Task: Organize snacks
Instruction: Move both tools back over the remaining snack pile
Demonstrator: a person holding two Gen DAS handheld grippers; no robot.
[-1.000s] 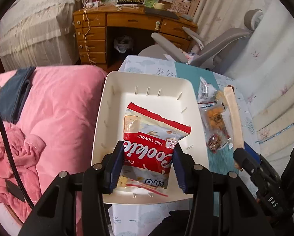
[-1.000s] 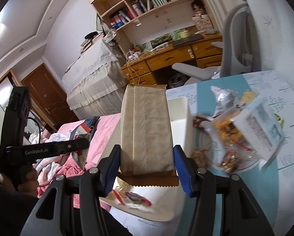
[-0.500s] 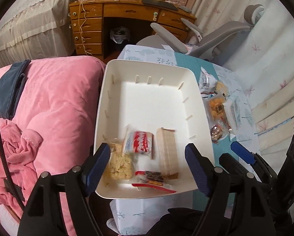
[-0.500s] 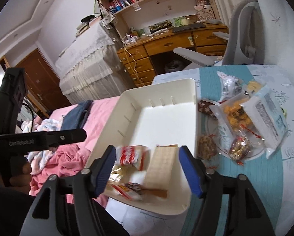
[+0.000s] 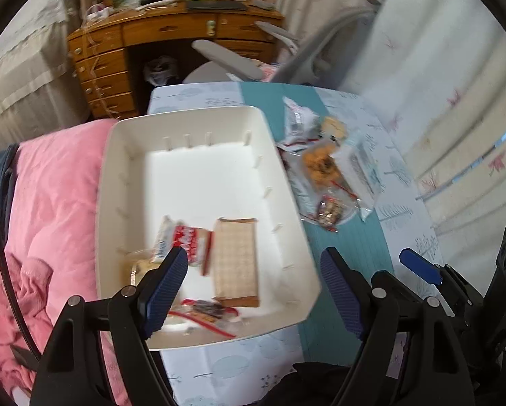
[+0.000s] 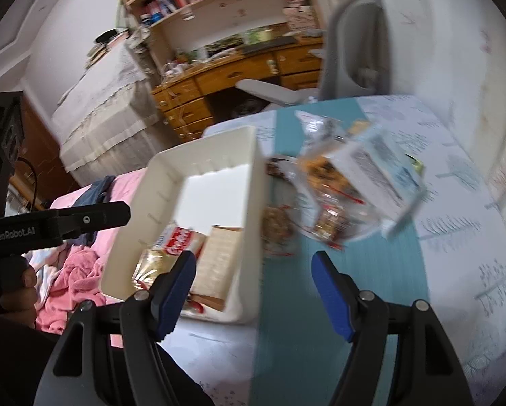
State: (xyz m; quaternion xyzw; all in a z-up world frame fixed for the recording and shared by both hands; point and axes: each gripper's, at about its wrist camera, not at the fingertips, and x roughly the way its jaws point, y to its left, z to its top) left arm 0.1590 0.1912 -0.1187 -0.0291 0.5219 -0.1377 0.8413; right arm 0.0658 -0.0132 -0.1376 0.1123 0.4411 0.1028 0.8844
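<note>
Both claws hang spread and empty: the left gripper (image 5: 253, 287) over the white plastic tray (image 5: 192, 128), the right gripper (image 6: 254, 291) facing the heap of loose crinkly snack packets (image 6: 341, 186) (blurred) just beside it. Approach low and pinch one packet's edge, not the heap.

- Black left gripper (image 5: 253, 280) frame, ribbed blue pads (image 5: 166, 286), silver pivot screws.
- Thin black cable (image 5: 2, 253) left of claw.
- Right gripper (image 6: 254, 287) likewise black with blue pads.
- White "GenRobot.AI" lettering (image 6: 14, 235).
</note>
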